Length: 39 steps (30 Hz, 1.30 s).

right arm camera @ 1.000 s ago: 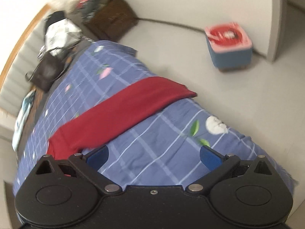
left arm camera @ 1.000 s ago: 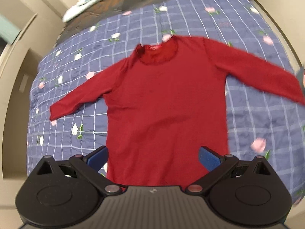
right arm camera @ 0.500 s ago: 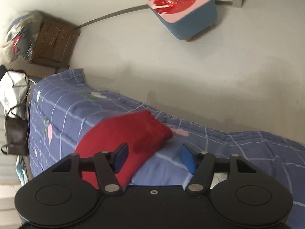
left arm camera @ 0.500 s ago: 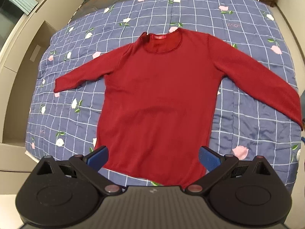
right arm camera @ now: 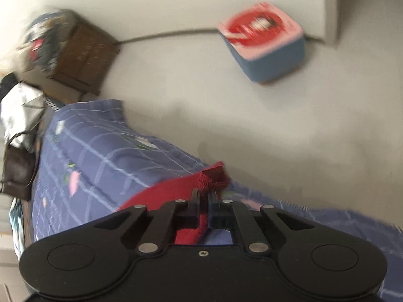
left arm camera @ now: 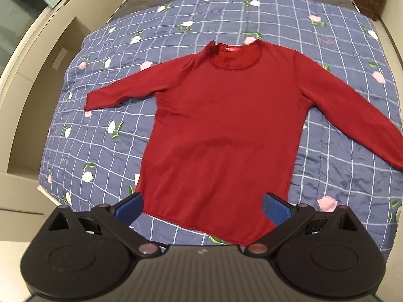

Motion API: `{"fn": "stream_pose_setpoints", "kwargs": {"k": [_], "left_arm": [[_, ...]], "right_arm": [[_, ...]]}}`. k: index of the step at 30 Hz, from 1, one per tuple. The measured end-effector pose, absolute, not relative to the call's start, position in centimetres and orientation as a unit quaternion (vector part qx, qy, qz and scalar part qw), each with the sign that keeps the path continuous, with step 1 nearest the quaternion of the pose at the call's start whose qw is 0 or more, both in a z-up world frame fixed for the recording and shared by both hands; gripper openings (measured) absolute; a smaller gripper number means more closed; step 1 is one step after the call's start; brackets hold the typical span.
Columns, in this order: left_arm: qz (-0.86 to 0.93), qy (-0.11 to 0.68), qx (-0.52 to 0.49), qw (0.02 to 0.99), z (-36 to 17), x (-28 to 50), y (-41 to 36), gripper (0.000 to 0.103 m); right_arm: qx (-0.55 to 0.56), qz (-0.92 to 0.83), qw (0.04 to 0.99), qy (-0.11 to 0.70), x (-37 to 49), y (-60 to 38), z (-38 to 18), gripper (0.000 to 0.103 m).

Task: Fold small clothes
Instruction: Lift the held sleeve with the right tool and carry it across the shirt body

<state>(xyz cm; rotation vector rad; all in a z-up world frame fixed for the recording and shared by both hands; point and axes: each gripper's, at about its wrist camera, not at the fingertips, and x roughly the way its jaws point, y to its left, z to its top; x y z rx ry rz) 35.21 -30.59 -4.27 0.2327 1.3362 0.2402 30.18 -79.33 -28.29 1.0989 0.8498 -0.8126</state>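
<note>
Right gripper [right arm camera: 204,196]: jaws, wide apart a second ago and half-closed around the cuff half a second ago, now pinched together on the cuff of the red knit long-sleeved sweater [right arm camera: 212,175]. Left gripper [left arm camera: 201,207]: view has drawn back from the sweater's hem, since steadied.
</note>
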Motion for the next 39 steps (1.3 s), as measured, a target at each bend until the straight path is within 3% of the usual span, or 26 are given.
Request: {"fn": "stream_pose_setpoints", "kwargs": {"k": [14,24,31,39], "left_arm": [[0.054,0.602,0.059,0.794,-4.9,34.9,-25.4,0.103],[0.027,0.607,0.013,0.794,-6.2,37.3,-13.0,0.103],[0.068,0.622,0.002,0.78,-8.2,38.4,-3.3,0.103],[0.14,0.628,-0.011,0.765,-9.2,38.4,4.7,0.103]], "right_arm": [[0.314,-0.28,0.834,0.358,37.4,-72.3,-15.5,0.005],[0.156,-0.177,0.91,0.342,48.4,-54.6,-7.9,0.005],[0.068,-0.069,0.93,0.354,55.6,-38.1,-9.3,0.005],[-0.066,0.058,0.911,0.403,57.9,-21.0,-17.4,0.005]]}}
